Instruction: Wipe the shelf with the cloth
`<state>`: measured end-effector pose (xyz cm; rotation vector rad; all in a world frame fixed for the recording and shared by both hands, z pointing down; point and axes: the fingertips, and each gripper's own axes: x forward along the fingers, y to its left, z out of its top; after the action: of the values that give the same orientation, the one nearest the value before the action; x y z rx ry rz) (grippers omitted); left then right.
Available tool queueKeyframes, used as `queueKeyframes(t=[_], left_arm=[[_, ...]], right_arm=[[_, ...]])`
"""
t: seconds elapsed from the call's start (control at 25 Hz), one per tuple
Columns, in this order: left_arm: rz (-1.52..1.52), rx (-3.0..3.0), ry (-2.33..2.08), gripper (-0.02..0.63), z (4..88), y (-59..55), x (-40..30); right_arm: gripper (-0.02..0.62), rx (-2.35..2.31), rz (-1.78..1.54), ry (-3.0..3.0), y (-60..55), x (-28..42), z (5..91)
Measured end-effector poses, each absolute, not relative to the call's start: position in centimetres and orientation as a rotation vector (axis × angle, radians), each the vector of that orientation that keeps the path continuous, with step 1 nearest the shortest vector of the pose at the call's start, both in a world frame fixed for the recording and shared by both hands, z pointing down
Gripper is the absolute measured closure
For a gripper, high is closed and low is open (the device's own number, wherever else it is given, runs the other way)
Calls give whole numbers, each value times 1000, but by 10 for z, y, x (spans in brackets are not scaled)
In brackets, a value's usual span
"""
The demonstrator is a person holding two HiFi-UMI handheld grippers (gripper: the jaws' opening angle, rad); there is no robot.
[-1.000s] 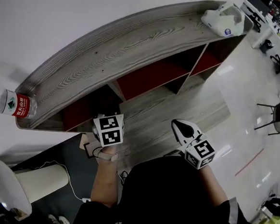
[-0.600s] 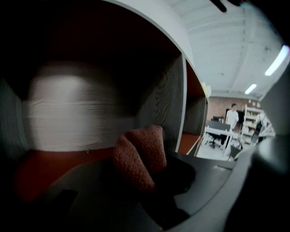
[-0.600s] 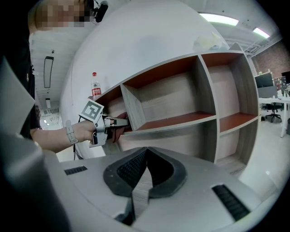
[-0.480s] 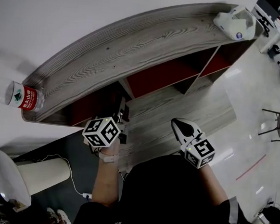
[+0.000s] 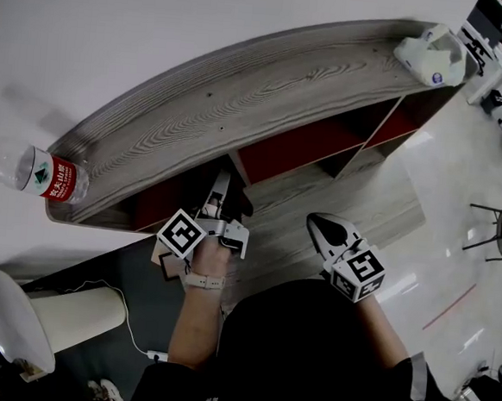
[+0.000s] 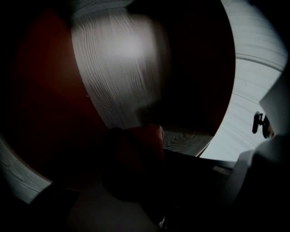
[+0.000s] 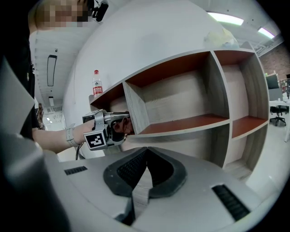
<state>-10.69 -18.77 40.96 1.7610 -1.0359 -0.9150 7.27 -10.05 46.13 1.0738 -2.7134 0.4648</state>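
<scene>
Inside the shelf's [image 5: 242, 91] eight-o'clock compartment, the left gripper [image 5: 218, 197] clamps one dark red cloth [image 7: 120, 127]; the right gripper's [image 5: 317, 222] jaws meet, empty. On top: one water bottle [image 5: 37, 172], one white bag [image 5: 431, 58].

right gripper [image 7: 146, 153]: jaws together, empty | left gripper [image 7: 119, 122]: grips cloth [image 7: 119, 129] at shelf [image 7: 181, 124] left compartment | bottle [image 7: 95, 84] on top

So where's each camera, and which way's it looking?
Head view: on the person's head, looking down at the grey wooden shelf, left gripper, right gripper, a forearm.
Left gripper view: on the left gripper, facing a red compartment past a dark red cloth.
Right gripper view: on the right gripper, facing the shelf's front, left gripper, forearm.
All share the shelf.
</scene>
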Motion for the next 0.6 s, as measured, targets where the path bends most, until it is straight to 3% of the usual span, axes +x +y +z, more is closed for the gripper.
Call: queueKeyframes(t=[0.6], left_arm=[[-1011, 1833, -887, 528, 367, -185, -106]], right_arm=[[598, 1080, 457, -2701, -100, 66, 462]])
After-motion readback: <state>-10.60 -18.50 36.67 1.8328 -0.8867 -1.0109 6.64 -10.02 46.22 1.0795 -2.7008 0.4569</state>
